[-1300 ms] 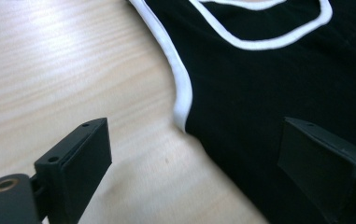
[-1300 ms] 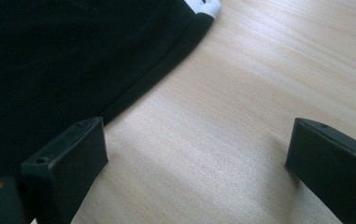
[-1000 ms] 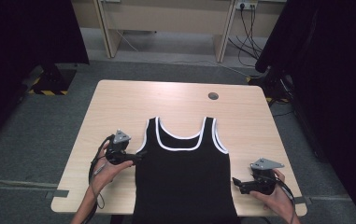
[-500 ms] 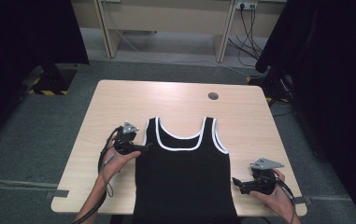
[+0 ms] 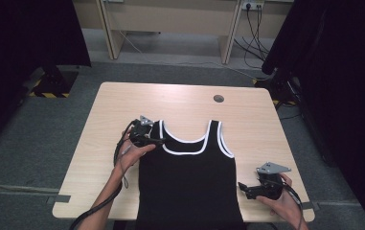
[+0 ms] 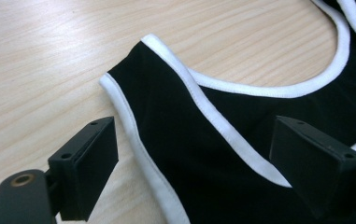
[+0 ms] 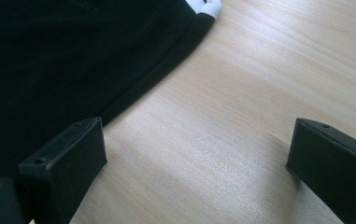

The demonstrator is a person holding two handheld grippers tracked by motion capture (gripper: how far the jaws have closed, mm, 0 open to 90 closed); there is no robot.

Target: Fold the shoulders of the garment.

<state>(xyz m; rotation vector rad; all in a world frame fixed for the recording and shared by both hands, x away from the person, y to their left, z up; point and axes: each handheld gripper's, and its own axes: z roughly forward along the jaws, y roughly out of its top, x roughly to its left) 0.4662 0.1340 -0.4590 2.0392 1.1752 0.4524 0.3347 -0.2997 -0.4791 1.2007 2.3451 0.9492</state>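
A black tank top (image 5: 189, 182) with white trim lies flat on the wooden table (image 5: 180, 100), its hem at the near edge. My left gripper (image 5: 157, 141) lies level at the top's left shoulder strap (image 5: 162, 132) and points right. In the left gripper view the left gripper (image 6: 199, 140) is open. Its jaws have just been closing a little, with the strap (image 6: 166, 93) between them and the pads off the cloth. My right gripper (image 5: 245, 189) rests by the top's right side. It (image 7: 199, 144) stands open over bare wood beside the top's side edge (image 7: 157, 70).
A round cable hole (image 5: 219, 98) sits at the table's far right. Dark curtains (image 5: 22, 43) hang on both sides of the table. A desk frame (image 5: 170, 19) and floor cables (image 5: 252, 28) lie beyond the far edge. Bare wood runs along the table's far half.
My left gripper has moved right and farther from the person, from beside the top's left edge to its left shoulder strap. The right gripper has stayed put.
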